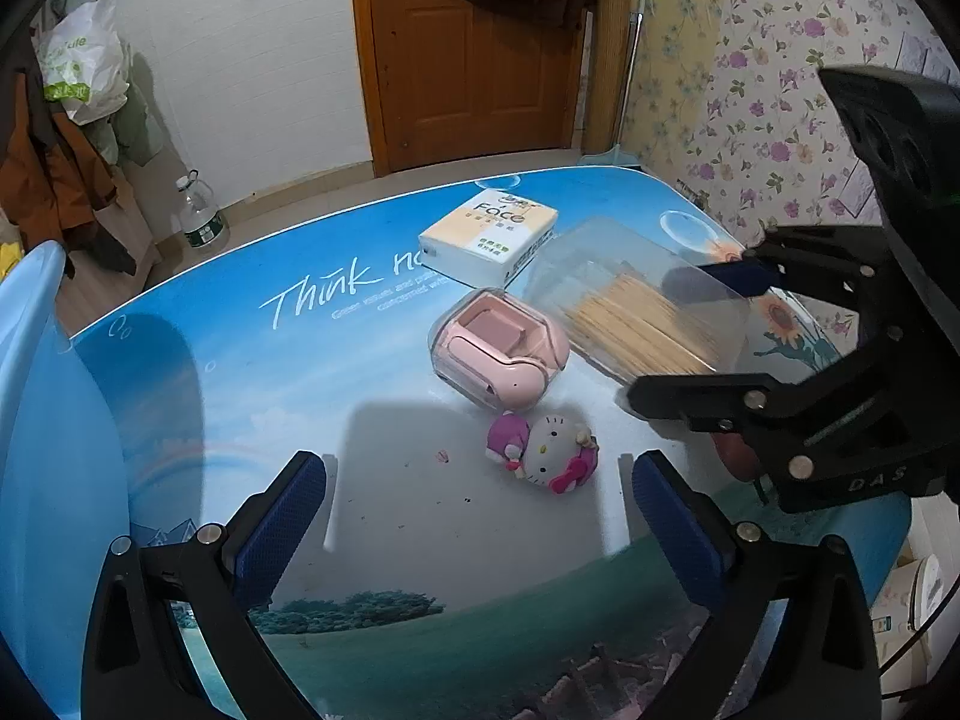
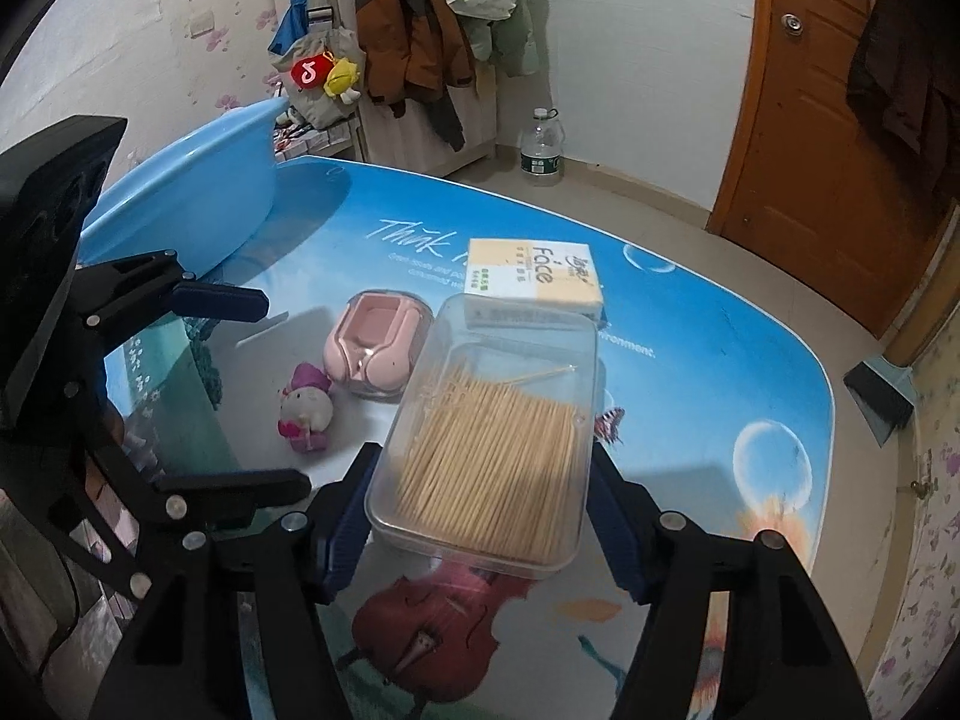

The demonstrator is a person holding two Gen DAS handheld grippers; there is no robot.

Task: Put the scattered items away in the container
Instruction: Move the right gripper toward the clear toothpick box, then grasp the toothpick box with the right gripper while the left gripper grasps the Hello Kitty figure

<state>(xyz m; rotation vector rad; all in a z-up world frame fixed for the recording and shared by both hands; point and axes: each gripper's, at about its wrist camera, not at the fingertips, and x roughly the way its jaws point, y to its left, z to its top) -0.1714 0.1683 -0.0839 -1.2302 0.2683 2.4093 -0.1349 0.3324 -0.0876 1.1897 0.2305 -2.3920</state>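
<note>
A clear plastic box of toothpicks sits between the blue pads of my right gripper, which is shut on its two long sides; the box looks tilted just over the table. In the left wrist view the same box is held by the right gripper. My left gripper stands open above bare tabletop, just short of a Hello Kitty toy. Behind the toy lie a pink earbud case and a tissue pack. The blue basin stands at the table's far left.
The table has a sky-print cover and a rounded edge. Beyond it stand a wooden door, a water bottle on the floor and hanging coats. The left gripper hovers left of the toy.
</note>
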